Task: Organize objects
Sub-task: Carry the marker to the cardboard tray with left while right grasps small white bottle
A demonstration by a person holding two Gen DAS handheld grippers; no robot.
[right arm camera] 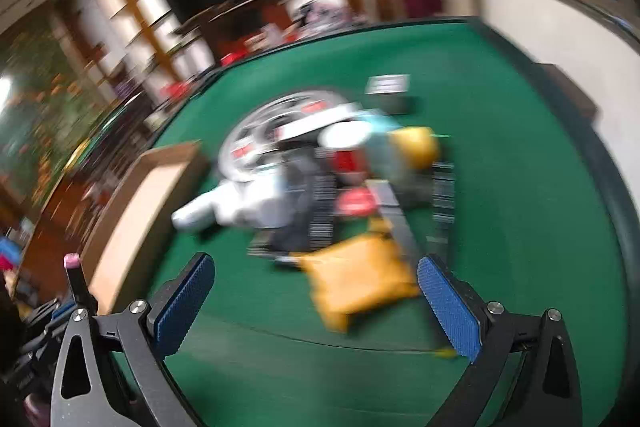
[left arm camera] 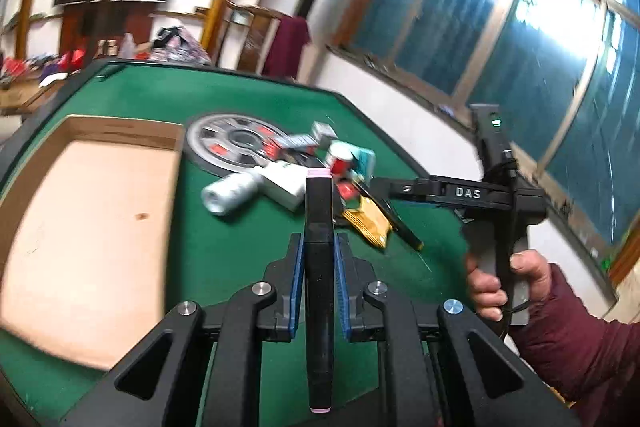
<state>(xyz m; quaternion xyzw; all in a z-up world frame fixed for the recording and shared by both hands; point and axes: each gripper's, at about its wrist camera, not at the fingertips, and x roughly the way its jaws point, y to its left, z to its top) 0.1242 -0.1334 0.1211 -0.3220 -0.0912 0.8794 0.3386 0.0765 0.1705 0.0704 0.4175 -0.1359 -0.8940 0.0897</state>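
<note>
The left gripper (left arm camera: 319,267) is closed on a black marker (left arm camera: 319,287) with pink ends, so the step in hand seems to be carrying it to the wooden tray (left arm camera: 92,219), which lies at about nine o'clock from the marker. The next move probably needs a swing left over the tray wall, then a release. The right gripper (right arm camera: 316,307) is wide open and empty, above the green table (right arm camera: 520,227), with the yellow packet (right arm camera: 360,283) at twelve o'clock. The tray floor is bare.
</note>
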